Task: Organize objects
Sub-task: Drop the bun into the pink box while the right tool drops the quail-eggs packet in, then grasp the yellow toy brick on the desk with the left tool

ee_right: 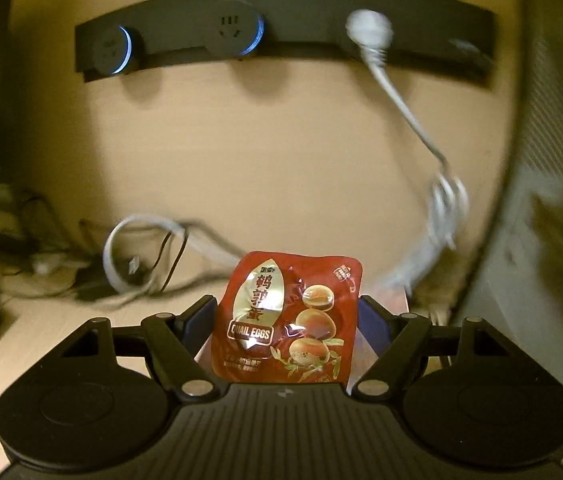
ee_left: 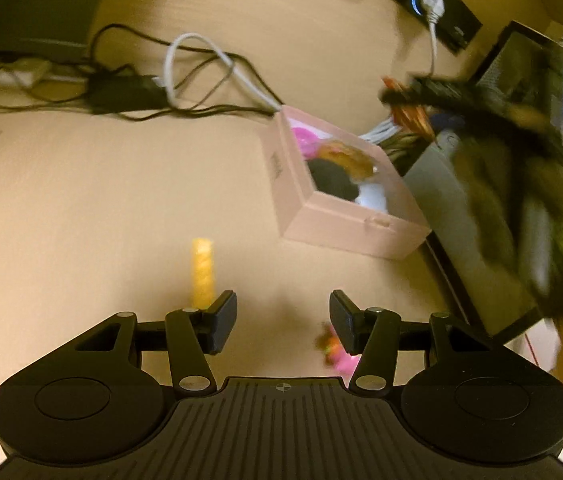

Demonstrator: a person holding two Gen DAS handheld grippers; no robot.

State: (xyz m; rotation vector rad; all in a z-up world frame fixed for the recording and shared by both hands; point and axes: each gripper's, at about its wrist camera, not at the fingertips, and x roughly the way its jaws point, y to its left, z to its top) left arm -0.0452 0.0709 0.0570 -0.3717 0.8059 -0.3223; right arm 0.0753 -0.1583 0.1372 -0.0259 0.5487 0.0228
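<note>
Between the right gripper's [ee_right: 287,316] fingers sits a clamped egg packet [ee_right: 287,316], presumably bound for the pink box [ee_left: 345,216], while the left gripper [ee_left: 283,320] hangs apart, empty.

Warm yellow light in both views, a bit dim. Surface [ee_left: 101,208] lit well in middle, dark at far left corners. Soft shadows under round sockets on black power strip [ee_right: 281,12]; blue rings there glow. Shiny glare on red snack packet [ee_right: 285,320], letters still sharp. Right side of left view very smeared by blur; pink box [ee_left: 337,200] a little fuzzy. White cable [ee_right: 413,120] blurry. Straight edges bend like bowl near picture edges.
</note>
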